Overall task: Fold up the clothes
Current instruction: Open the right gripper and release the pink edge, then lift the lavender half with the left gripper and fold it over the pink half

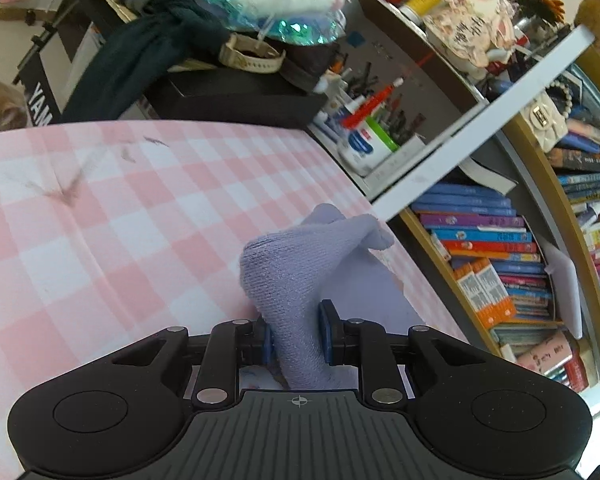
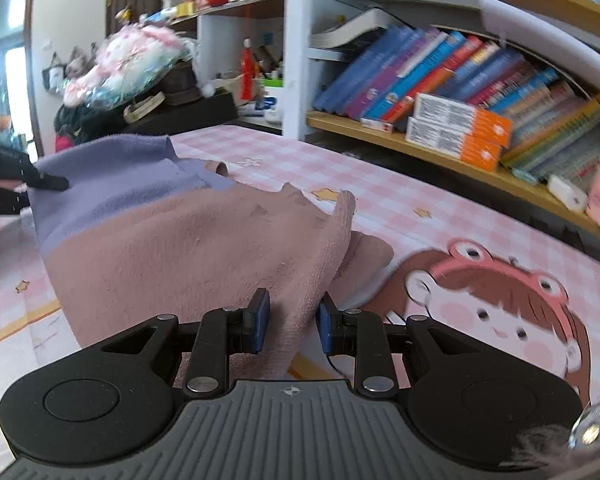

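A knitted garment, lilac at one end (image 1: 288, 264) and dusty pink at the other (image 2: 204, 248), is held up over a pink checked tablecloth (image 1: 100, 216). My left gripper (image 1: 294, 334) is shut on a bunch of the lilac fabric. My right gripper (image 2: 292, 326) is shut on a fold of the pink fabric, lifted a little above the table. In the right wrist view the lilac part (image 2: 112, 176) stretches to the left gripper (image 2: 16, 184) at the far left.
A bookshelf (image 2: 460, 92) full of books runs along the table's far side. A white shelf post (image 2: 296, 48) stands at the table edge. A black box with plush toys and dark clothes (image 1: 228, 88) sits behind the table. A cartoon girl print (image 2: 496, 304) is on the cloth.
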A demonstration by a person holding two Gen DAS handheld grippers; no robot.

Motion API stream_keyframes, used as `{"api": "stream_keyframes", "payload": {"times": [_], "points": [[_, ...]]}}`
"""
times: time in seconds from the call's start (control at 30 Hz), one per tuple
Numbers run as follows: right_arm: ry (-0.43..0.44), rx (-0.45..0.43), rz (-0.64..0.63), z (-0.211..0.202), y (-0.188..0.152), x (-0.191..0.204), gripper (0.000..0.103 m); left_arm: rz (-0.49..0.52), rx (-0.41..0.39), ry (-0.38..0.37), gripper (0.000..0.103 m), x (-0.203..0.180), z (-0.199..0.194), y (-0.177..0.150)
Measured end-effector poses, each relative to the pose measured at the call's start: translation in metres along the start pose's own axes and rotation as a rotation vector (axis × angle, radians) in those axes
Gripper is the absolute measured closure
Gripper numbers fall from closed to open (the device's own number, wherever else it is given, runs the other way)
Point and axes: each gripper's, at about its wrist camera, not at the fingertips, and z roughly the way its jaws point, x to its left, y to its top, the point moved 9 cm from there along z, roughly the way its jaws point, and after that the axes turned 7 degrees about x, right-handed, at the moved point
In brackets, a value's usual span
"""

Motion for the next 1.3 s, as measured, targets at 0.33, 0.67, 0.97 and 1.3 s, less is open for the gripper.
{"api": "stream_keyframes", "payload": {"times": [0.33, 0.67, 0.97, 1.3], "points": [[-0.011, -0.013, -0.017, 0.000, 0.001, 0.000, 0.072, -0.012, -0.017, -0.003, 0.076, 0.001, 0.006, 0.003], [0.019, -0.045, 0.049, -0.025, -0.004, -0.011, 0.057, -0.017, -0.010, 0.003, 0.075, 0.000, 0.007, 0.004], [0.046, -0.002, 0.025, -0.025, -0.011, -0.003, 0.052, -0.026, -0.010, 0.004, 0.075, 0.000, 0.009, 0.005], [0.046, 0.016, 0.031, -0.022, -0.016, -0.002, 0.052, 0.001, -0.022, 0.014, 0.087, -0.011, 0.003, 0.007]]}}
